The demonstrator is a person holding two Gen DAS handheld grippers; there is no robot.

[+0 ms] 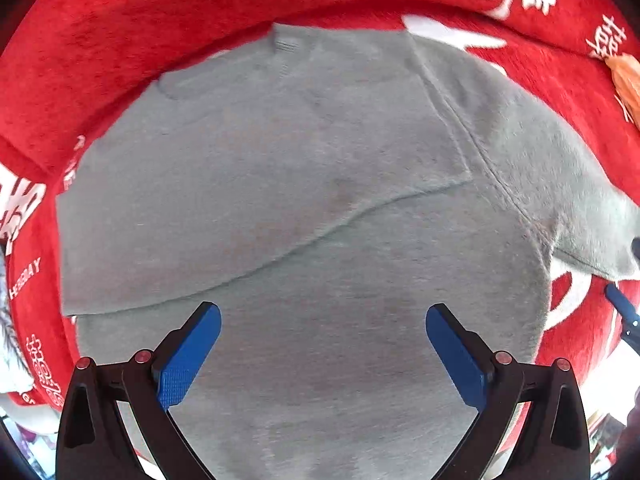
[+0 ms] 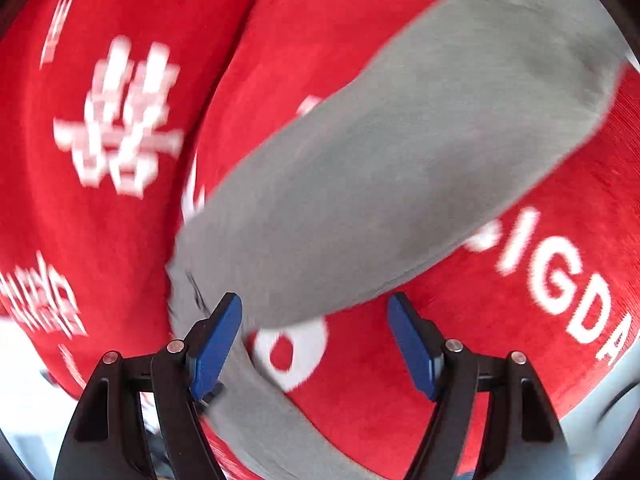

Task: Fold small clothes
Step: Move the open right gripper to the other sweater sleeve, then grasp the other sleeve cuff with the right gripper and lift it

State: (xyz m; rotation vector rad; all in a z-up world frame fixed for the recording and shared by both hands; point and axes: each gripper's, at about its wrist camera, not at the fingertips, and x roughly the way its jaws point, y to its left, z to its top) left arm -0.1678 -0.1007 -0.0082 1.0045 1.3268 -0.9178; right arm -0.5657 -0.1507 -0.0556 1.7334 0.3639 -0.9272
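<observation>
Red blanket: while it lies spread under everything, the red blanket (image 1: 132, 32) with white lettering carries the work; one is counted.
Grey shirt: the grey shirt (image 1: 304, 184) lies flat on the blanket, one side already turned over the body, its right sleeve (image 2: 400, 160) stretched out sideways; one garment, one loose sleeve in view.
Step in hand: it looks like the sleeve fold on the right.
How to do it well: the grip should take the sleeve near its cuff edge, pinch both layers, lift low and lay it across the body so the edge runs straight.
Left claw: the left claw (image 1: 323, 354) hangs over the shirt body, jaws wide, nothing between them.
Right claw: the right claw (image 2: 315, 344) stands open at the sleeve's edge, not gripping.
Claws counted: two.
Orange object: one orange object (image 1: 626, 80) lies near the blanket's edge, unclear.
</observation>
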